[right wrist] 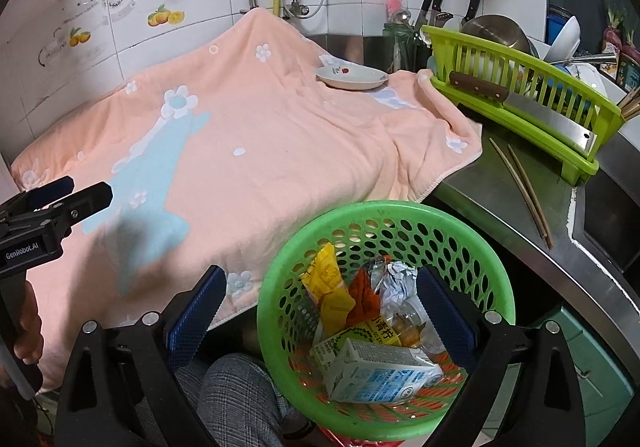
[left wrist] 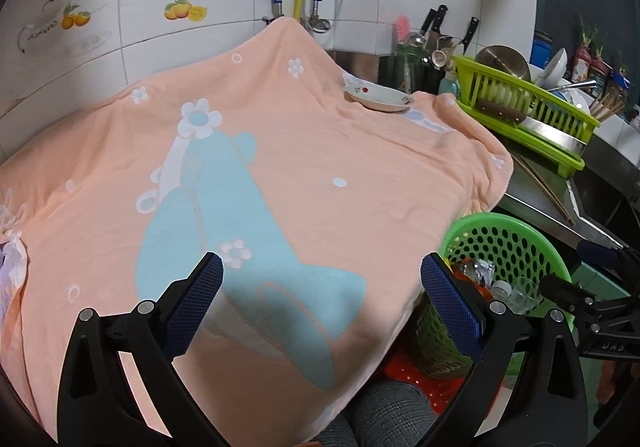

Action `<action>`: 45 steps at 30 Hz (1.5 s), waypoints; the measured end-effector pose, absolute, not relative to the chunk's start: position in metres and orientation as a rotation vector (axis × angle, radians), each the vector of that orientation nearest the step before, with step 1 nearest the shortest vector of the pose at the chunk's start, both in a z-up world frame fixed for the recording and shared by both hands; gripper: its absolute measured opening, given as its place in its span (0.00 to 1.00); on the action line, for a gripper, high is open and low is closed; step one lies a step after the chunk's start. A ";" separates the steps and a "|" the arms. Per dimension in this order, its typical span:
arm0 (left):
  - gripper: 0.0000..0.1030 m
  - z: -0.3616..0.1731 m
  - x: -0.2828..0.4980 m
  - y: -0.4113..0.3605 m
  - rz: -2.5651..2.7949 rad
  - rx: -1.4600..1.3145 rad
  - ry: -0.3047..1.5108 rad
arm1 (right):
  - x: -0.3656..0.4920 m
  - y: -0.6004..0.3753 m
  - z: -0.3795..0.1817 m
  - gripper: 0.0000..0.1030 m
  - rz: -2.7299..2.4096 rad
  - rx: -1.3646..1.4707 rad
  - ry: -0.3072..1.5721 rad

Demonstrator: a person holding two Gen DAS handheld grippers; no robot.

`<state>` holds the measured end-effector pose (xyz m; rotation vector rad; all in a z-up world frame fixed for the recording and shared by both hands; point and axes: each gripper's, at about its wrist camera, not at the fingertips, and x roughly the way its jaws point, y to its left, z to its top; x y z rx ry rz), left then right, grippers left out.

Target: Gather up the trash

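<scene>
The left gripper point(left wrist: 322, 299) hangs over the peach towel point(left wrist: 280, 167) with its fingers wide apart and nothing between them. The right gripper point(right wrist: 320, 307) is above the green basket point(right wrist: 288, 279), fingers likewise spread and empty. The trash lies in that basket beside the towel's edge: a milk carton point(right wrist: 376, 371), a yellow wrapper point(right wrist: 328, 279), crumpled foil point(right wrist: 394, 279) and a clear bottle point(right wrist: 412, 321).

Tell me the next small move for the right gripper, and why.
Probably draw the right gripper back from the green basket: its jaws are open and empty, and the milk carton, yellow wrapper and foil already lie inside. No loose trash shows on the peach towel.
</scene>
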<state>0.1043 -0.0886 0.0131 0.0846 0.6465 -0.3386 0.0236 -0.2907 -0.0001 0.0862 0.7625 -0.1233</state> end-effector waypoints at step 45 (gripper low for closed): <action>0.95 0.031 0.084 -0.072 -0.270 0.090 0.552 | 0.014 -0.285 0.017 0.91 -0.146 0.077 0.692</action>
